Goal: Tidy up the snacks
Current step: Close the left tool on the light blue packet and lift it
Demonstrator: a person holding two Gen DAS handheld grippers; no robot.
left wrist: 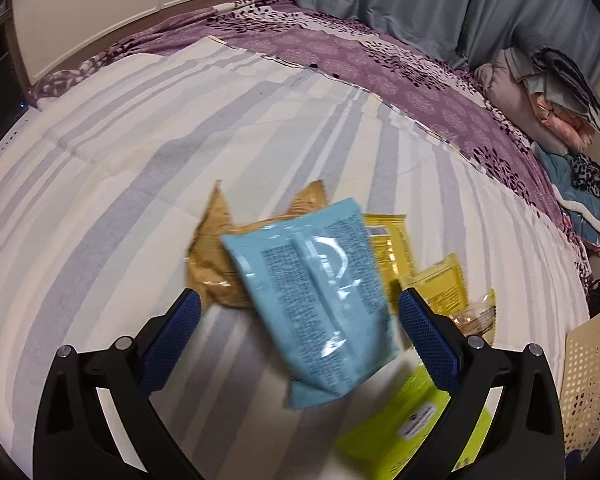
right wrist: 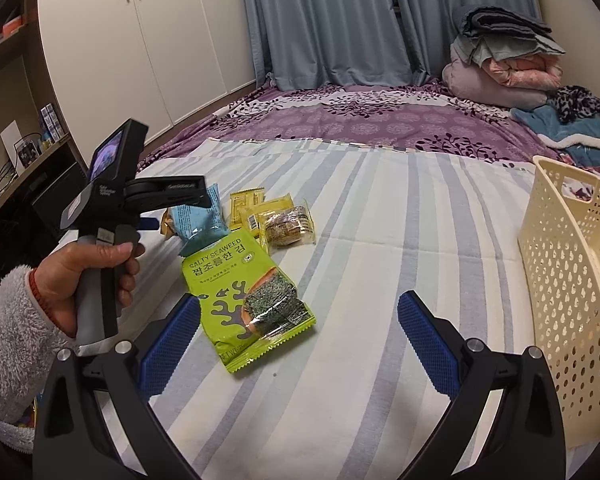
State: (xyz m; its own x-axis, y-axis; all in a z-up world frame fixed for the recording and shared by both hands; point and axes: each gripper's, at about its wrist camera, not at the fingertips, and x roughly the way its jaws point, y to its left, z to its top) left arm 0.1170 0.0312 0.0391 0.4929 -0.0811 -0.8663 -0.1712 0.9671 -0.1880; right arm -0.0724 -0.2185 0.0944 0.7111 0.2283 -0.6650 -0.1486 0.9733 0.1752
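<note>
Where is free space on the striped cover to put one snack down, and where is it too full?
Free: the wide striped cover between the green seaweed pack and the cream basket, and the far strip toward the purple blanket. Crowded: around the blue packet, the yellow packets and the left gripper.

Green seaweed pack (right wrist: 247, 299), right wrist view: "SALTY SEAWEED" in white caps across top, Korean line under it, looks like "짭조름한 김", plus smaller print below, too small to read. Light blue bag (left wrist: 316, 292), left wrist view: back panel full of fine print, blurred, unreadable. Yellow packets (right wrist: 256, 208): barcode + small print, can't read. White sticker on green pack in left view: blurred. Handheld device (right wrist: 112, 196): small white lettering, illegible.
</note>
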